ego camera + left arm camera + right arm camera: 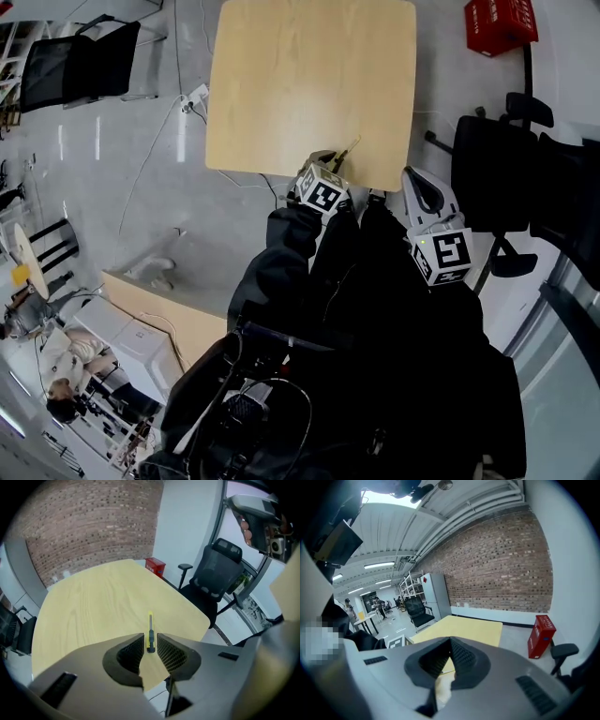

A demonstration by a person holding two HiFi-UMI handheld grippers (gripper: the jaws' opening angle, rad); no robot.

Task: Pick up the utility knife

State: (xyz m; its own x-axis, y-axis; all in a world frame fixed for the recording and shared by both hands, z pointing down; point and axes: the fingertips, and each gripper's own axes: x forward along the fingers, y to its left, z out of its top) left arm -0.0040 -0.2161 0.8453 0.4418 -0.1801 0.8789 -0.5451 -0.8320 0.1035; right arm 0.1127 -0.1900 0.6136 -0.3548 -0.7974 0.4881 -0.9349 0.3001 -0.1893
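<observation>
Although most of the head view was taken up by the pale wooden surface (300, 84), the work was confined to its near edge. The right gripper (417, 183) was held off to the side of the surface. Its fingers (461, 656) were pressed together at the tips, and nothing was caught between them. The left gripper (330, 161) was set at the surface edge. Its fingers (171, 651) were closed against the two sides of the utility knife (150, 623), so that the rear end of the yellow handle was pinched between the pads. The rest of the knife was pointed straight ahead, beyond the fingertips. Whether the knife was clear of the surface could not be told. The grasp was judged to be made and the lift to be the step in hand. For the next move a firm pinch and a straight rise were judged to be called for, since little of the handle was held and the long front part could be tipped downward.
</observation>
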